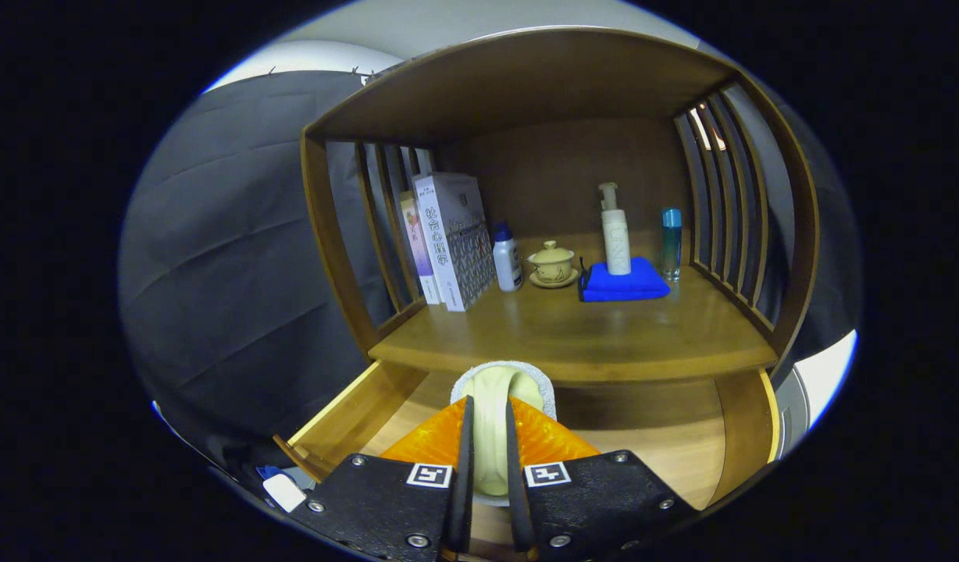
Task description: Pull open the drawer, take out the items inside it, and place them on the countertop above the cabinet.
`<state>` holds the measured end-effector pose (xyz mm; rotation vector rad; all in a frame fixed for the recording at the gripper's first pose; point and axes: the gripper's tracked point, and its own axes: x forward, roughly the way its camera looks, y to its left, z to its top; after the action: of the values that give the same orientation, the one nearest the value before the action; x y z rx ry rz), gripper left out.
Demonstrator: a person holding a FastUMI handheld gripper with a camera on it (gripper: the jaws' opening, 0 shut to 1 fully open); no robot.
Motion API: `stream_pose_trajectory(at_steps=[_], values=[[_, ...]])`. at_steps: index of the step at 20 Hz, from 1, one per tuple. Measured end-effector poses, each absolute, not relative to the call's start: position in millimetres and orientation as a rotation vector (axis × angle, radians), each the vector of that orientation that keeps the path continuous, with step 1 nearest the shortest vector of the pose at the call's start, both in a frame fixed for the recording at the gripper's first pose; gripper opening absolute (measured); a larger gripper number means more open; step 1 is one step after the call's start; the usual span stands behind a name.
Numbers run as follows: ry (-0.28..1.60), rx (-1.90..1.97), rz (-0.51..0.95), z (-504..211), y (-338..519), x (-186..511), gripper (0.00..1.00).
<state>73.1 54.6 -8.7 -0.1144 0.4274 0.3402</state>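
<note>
**A:** Reading left to right, what do we mark first?

**B:** We start at the drawer, pulled open below the countertop; its left wall runs toward us beside the fingers. On the countertop's left stand the books, upright against the slatted side of the cabinet. Next come a small white bottle with a blue cap, a lidded tea bowl on its saucer, a blue folded cloth bearing a white pump bottle, and a slim blue bottle near the right slats.

**A:** And the gripper?

**B:** We show its fingers narrow, both pressing on a pale, rounded item with a grey-white rim. We cannot name the item more closely. It sits between the fingers and reaches just ahead of them, over the open drawer, its long axis running along the fingers toward the countertop's front edge.

**A:** Which relation governs the coming move?

**B:** We judge it to be height against that front edge: the countertop lies ahead of and above the held item, so the item must clear the lip before travelling forward.

**A:** Where is there room?

**B:** We note bare wood across the countertop's front, well apart from the row of things at the back.
</note>
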Motion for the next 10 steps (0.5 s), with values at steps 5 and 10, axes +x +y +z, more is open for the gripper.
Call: stream_pose_trajectory(at_steps=[5,10], values=[[0.363,-0.135,0.312,17,61,99,0.2],[0.259,-0.173,0.198,41,41,154,0.2]])
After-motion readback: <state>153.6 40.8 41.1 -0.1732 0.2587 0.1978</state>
